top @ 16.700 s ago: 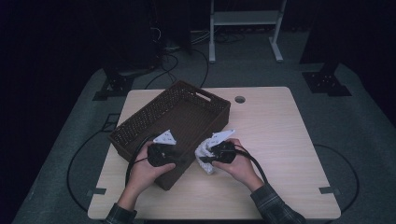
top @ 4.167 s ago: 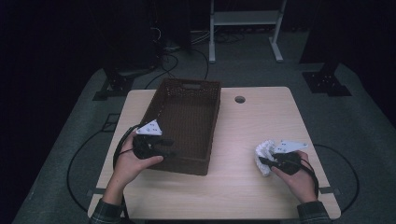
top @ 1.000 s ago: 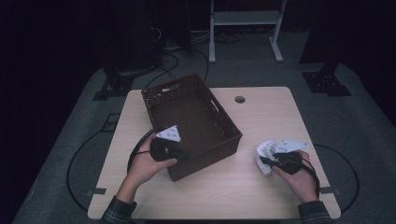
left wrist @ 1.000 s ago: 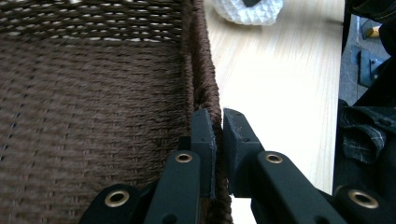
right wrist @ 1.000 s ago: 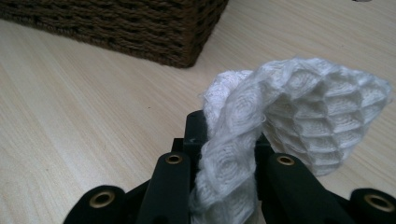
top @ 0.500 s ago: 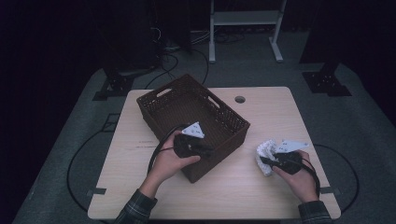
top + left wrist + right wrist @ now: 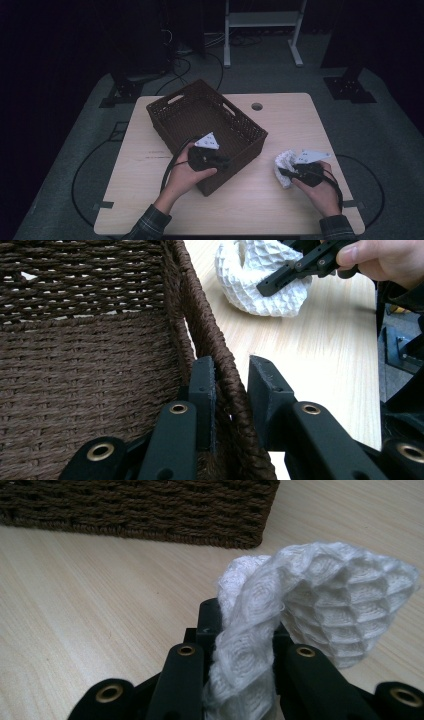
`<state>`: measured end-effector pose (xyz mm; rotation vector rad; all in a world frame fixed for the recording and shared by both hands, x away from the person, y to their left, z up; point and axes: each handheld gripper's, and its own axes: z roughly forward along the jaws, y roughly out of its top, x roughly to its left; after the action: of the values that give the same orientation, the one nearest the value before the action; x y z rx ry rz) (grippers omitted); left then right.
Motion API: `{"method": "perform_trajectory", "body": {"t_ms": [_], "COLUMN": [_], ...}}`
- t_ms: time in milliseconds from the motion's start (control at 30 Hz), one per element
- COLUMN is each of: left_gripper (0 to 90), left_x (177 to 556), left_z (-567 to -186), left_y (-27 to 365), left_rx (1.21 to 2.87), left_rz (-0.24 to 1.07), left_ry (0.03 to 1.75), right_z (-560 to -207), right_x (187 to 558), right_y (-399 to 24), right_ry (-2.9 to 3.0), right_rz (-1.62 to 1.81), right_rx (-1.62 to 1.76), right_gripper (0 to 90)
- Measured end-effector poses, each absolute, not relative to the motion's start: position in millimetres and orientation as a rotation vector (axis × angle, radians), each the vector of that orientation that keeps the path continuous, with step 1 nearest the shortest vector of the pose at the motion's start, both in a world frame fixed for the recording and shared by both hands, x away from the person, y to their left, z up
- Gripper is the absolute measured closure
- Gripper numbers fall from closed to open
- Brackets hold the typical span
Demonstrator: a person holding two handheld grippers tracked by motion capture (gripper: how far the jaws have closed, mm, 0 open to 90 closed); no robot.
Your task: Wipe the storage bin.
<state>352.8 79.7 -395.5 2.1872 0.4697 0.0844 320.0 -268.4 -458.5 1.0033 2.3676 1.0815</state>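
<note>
We held our left gripper (image 7: 226,162) low with the forearm reaching up and inward from the bottom edge, its two black jaws standing one on each side of the basket wall (image 7: 215,355); the inner pad lay against the weave while a thin gap showed at the outer one, the jaws having just eased open a little. Our right gripper (image 7: 283,172) lay in the right hand (image 7: 320,187), jaws pointing toward the left one and pinched tight on the white cloth (image 7: 300,610). Both grey three-cornered plates faced upward, and both wrists sat close above the table.
</note>
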Motion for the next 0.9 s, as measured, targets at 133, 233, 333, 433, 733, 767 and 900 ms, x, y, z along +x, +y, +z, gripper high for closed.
{"method": "perform_trajectory", "body": {"t_ms": [133,233,333,433,733,767,900], "left_gripper": [72.7,72.6,72.2,72.0,71.7,71.7,71.6], "left_x": [350.2,350.0,349.8,349.7,349.9,349.9,350.3], "left_z": [-398.4,-400.2,-402.6,-404.2,-405.6,-405.5,-405.7], "left_y": [80.8,81.6,83.7,84.8,85.5,85.5,85.3], "left_rx": [2.173,2.163,2.149,2.137,2.125,2.126,2.118], "left_rz": [0.097,0.095,0.083,0.075,0.065,0.065,0.056], "left_ry": [0.467,0.459,0.459,0.458,0.457,0.457,0.465], "right_z": [-458.6,-458.8,-458.8,-458.9,-456.9,-455.1,-449.6], "right_x": [320.0,320.0,319.8,319.9,319.1,318.7,317.5], "right_y": [-268.3,-268.0,-267.7,-267.6,-265.6,-265.6,-265.3], "right_ry": [2.368,2.370,2.370,2.371,2.370,2.365,2.352], "right_rz": [1.083,1.081,1.080,1.080,1.096,1.101,1.129], "right_rx": [0.999,1.001,0.999,1.001,0.996,0.988,0.975], "right_gripper": [76.4,76.4,76.4,76.4,76.4,76.4,76.4]}}
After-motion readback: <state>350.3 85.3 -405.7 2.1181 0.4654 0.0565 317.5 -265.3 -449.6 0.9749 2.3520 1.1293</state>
